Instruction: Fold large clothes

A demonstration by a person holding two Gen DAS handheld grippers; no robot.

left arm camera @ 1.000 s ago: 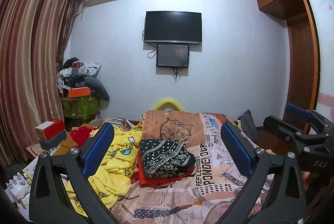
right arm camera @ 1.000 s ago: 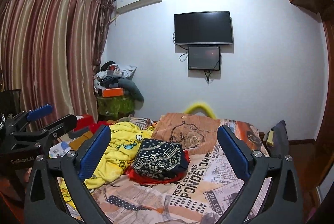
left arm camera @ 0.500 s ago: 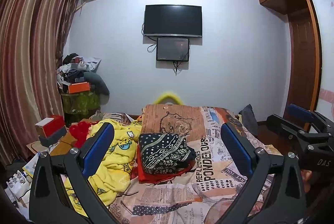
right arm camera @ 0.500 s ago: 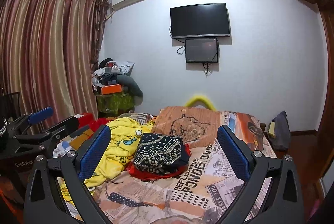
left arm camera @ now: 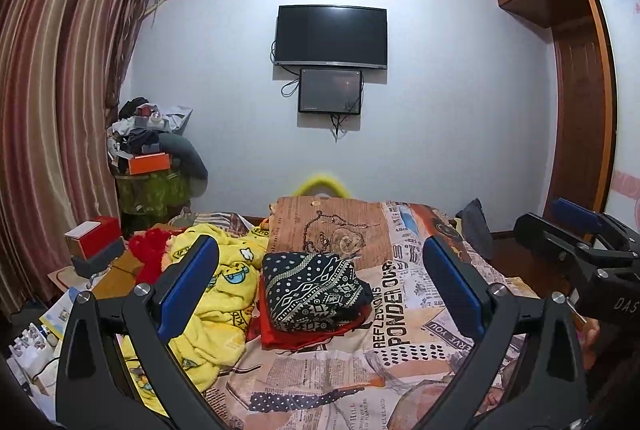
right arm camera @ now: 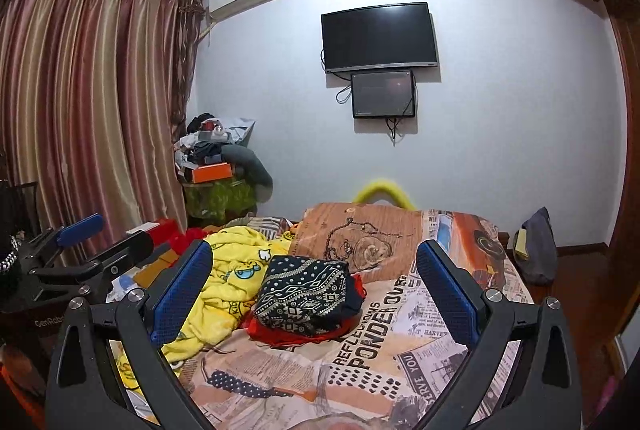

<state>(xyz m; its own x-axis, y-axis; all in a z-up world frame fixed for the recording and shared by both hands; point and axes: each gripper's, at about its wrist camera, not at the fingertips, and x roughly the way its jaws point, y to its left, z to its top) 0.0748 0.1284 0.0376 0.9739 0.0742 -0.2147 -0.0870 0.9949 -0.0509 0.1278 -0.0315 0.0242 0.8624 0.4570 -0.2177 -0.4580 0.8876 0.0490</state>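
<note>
Both grippers, left (left arm camera: 320, 286) and right (right arm camera: 314, 280), are held spread wide, holding nothing. The yellow robe (left arm camera: 218, 294) should be picked by its edge.

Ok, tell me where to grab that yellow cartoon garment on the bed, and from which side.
Take the yellow garment at its raised, bunched folds near the top of the heap, from above with the left gripper, which is nearer. It lies crumpled with no flat edge showing, so a ridge is probably the surest pinch.
</note>
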